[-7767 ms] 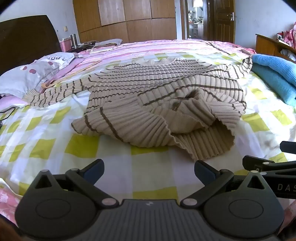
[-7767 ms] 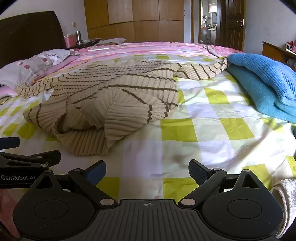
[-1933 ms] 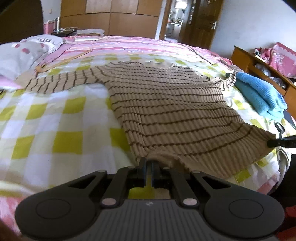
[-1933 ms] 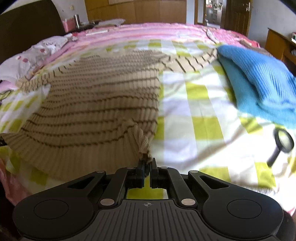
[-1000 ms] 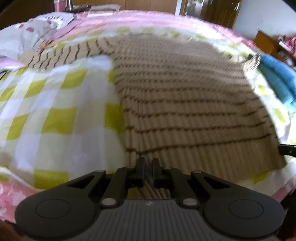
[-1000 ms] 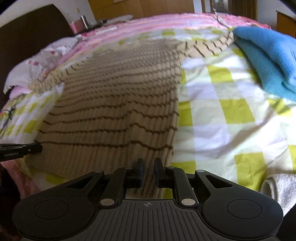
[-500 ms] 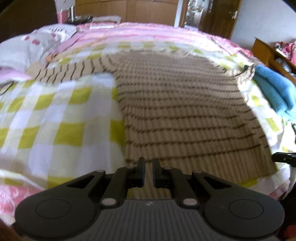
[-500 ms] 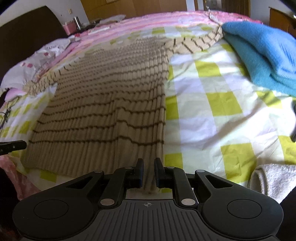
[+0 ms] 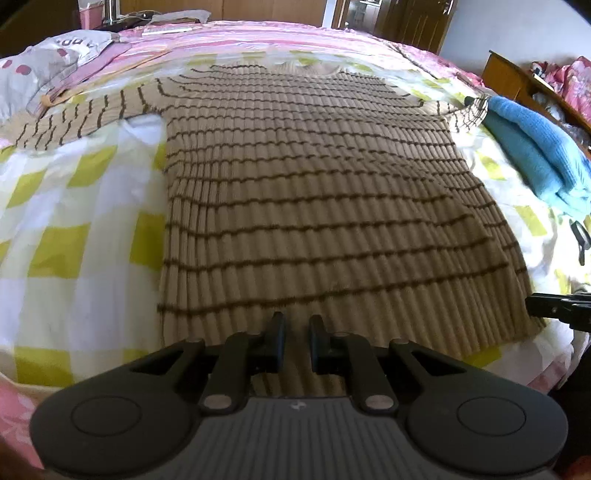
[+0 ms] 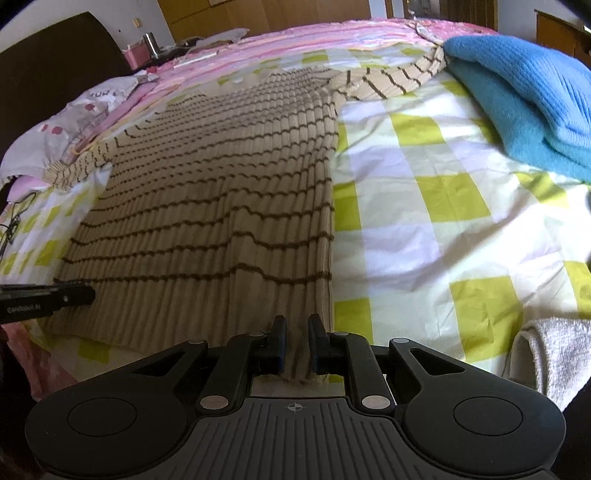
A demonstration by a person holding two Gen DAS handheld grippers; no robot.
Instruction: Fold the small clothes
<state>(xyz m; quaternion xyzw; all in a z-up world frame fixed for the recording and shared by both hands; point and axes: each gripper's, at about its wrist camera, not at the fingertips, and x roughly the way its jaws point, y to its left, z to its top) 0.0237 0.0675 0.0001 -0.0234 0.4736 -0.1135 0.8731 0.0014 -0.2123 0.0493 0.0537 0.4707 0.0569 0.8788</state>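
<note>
Black ribbed gripper (image 9: 295,332), apparently blue-lined jaws

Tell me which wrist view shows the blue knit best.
Right wrist view: the blue knit fills the upper right corner, large, its folded layers clear. The left wrist view shows it smaller at the right edge, beyond the striped sweater.

A yellow-and-white checked bedsheet (image 10: 424,206) covers the bed, with a pink striped quilt (image 9: 258,35) across its far end. A folded blue knit (image 10: 524,88) lies at the right side, a spotted pillow (image 9: 44,62) at the left. A white towel (image 10: 554,354) sits at the near right edge. Wooden wardrobe doors (image 10: 258,13) stand behind.
</note>
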